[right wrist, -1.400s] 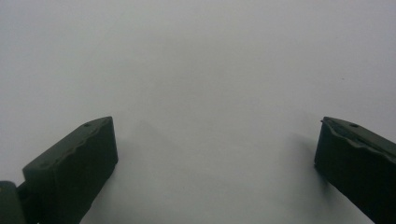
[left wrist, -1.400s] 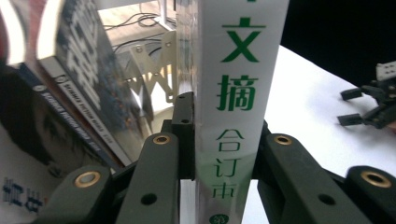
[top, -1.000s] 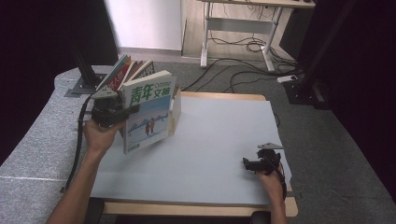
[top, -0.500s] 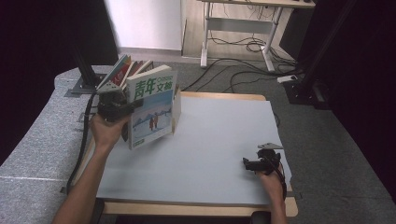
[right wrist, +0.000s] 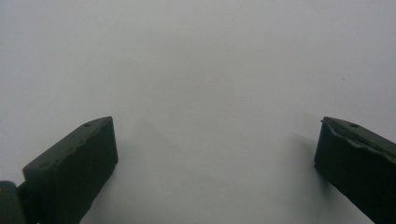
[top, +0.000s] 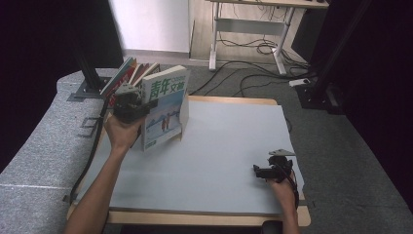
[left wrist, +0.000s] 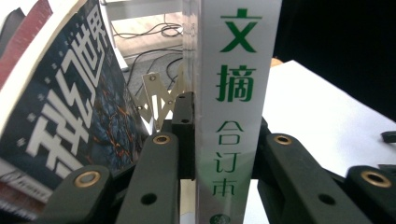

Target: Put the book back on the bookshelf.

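Both forearms were bare, no sleeves in the high view. Left gripper (top: 130,105): black body, pale metal bracket on top, thick black cable trailing back along the arm. Its jaws were dark green-black link bars with brass-ringed pivot holes and small plain screw holes. Right gripper (top: 272,170): black, grey three-cornered plate on top, thin red and black wires at the wrist. Its pads (right wrist: 74,163) were matte dark blocks, edges chipped, faint dimples.

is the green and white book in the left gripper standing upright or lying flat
Upright, leaning slightly. The book stands on its bottom edge on the table, its spine clamped in the left gripper.
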Demonstrator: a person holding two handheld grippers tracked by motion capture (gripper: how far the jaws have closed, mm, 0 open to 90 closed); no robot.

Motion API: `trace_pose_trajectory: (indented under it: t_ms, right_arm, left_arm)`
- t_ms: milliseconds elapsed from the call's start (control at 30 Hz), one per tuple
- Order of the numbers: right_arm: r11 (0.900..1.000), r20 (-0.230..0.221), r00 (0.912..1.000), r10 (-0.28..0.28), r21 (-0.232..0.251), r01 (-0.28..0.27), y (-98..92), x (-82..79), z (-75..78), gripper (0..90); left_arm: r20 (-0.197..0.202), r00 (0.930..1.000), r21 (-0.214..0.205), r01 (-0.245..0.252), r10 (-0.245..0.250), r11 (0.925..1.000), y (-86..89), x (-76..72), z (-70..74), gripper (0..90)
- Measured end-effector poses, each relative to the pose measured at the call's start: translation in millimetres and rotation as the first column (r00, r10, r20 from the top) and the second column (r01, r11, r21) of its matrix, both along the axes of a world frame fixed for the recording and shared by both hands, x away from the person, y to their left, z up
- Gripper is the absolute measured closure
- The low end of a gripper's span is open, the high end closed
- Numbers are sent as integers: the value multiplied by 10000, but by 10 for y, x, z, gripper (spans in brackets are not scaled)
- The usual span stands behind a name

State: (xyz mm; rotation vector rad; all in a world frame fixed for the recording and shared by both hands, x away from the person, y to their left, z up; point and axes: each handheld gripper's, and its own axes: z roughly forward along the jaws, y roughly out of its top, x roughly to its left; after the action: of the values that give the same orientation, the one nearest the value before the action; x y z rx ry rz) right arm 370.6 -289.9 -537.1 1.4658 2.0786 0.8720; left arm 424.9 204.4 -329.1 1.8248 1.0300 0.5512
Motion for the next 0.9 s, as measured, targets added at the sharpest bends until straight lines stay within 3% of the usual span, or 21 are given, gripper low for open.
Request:
trace_pose_trajectory:
  t_ms: [567, 700, 900]
  right_arm:
    - [10000, 28, 10000, -11, -14, 11, 1, -2, -1, 0]
    - [10000, 20, 10000, -13, -6, 13, 1, -1, -1, 0]
    - [10000, 27, 10000, -6, -11, 6, 0, -1, -2, 0]
  left_arm:
    - [350, 9957, -132, -857, 861, 9962, -63, 181, -126, 745]
    - [295, 9960, -281, -831, 840, 9961, -90, 235, -177, 744]
    - [664, 9935, -338, -903, 924, 9953, -185, 281, -274, 744]
